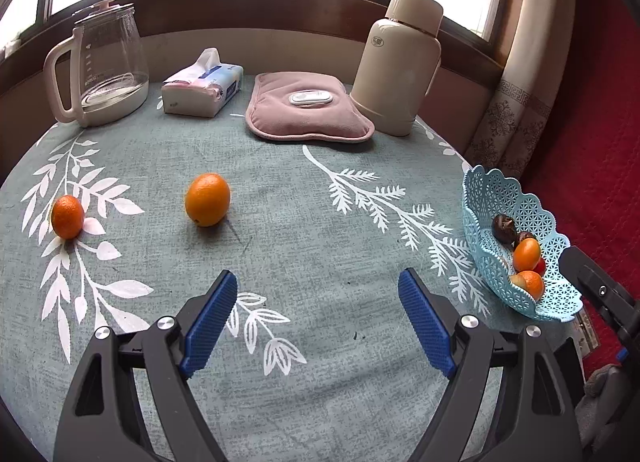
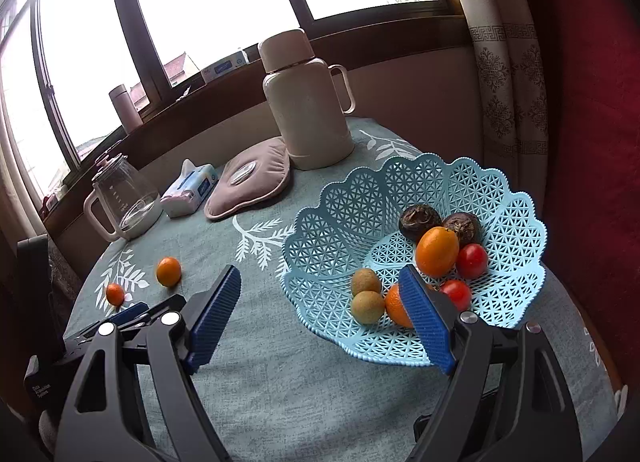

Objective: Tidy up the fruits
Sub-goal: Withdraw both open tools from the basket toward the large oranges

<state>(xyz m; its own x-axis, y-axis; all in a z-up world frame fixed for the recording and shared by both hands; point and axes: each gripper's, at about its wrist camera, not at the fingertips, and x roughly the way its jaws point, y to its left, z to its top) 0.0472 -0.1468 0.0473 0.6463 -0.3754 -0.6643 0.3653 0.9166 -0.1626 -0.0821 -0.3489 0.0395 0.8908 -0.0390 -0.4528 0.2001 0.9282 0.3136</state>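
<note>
A light blue lattice basket (image 2: 344,198) (image 1: 484,194) stands at the table's right edge. It holds several fruits: oranges (image 2: 436,250), red tomatoes (image 2: 472,260), small green fruits (image 2: 366,282) and dark round ones (image 2: 420,220). Two oranges lie loose on the cloth: a larger one (image 1: 207,200) (image 2: 168,271) and a smaller one (image 1: 67,217) (image 2: 115,294) at the left. My left gripper (image 1: 318,302) is open and empty, short of the larger orange. My right gripper (image 2: 320,302) is open and empty at the basket's near left rim.
At the back of the round table stand a glass kettle (image 1: 108,62), a tissue pack (image 1: 202,88), a pink heat pad (image 1: 308,108) and a cream thermos (image 1: 398,66). A curtain (image 1: 516,114) and red fabric (image 1: 592,122) lie to the right.
</note>
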